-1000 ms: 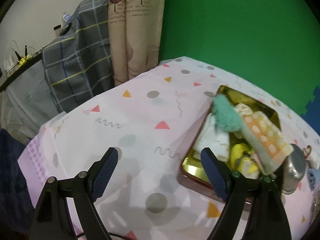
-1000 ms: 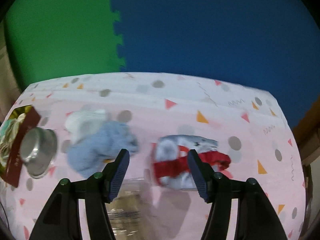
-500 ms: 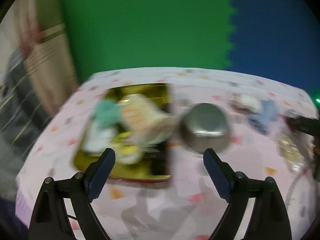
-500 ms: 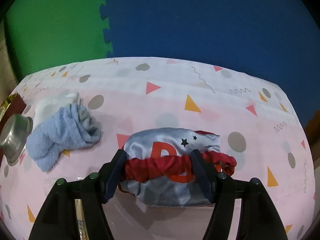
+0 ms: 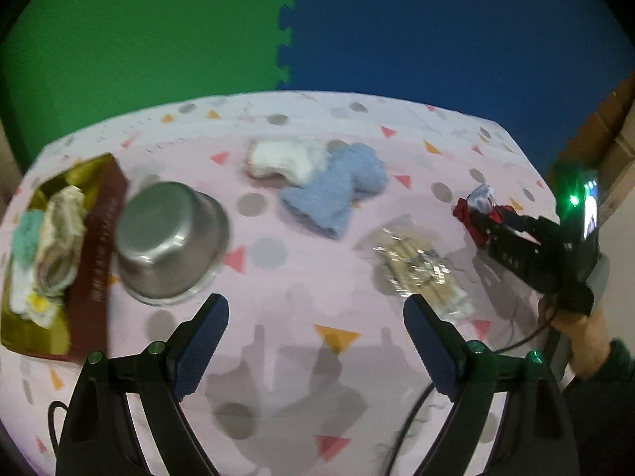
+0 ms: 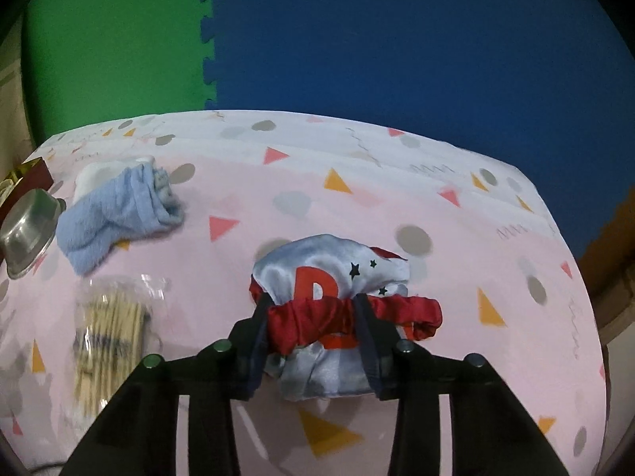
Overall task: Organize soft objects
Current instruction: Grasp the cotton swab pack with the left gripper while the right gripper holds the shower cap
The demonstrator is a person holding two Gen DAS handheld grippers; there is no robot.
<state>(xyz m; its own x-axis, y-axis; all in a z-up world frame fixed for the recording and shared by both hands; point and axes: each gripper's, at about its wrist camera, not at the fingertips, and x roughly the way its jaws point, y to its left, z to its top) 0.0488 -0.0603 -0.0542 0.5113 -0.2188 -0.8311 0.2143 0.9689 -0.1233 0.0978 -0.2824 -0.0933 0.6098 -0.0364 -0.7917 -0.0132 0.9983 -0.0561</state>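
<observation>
Satin pouch (image 6: 329, 277), silver with a red drawstring band, sits on the counter (image 6: 357, 206) between the closing jaws of the right gripper (image 6: 313, 341), so the grab is under way; left gripper (image 5: 317, 341) spread, empty. Next, I judge: lift and carry it past the blue towel (image 6: 115, 214) to the box (image 5: 95, 254) at far left

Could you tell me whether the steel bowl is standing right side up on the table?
No, the steel bowl sits upside down on the tablecloth, its flat base facing up, beside the box.
</observation>
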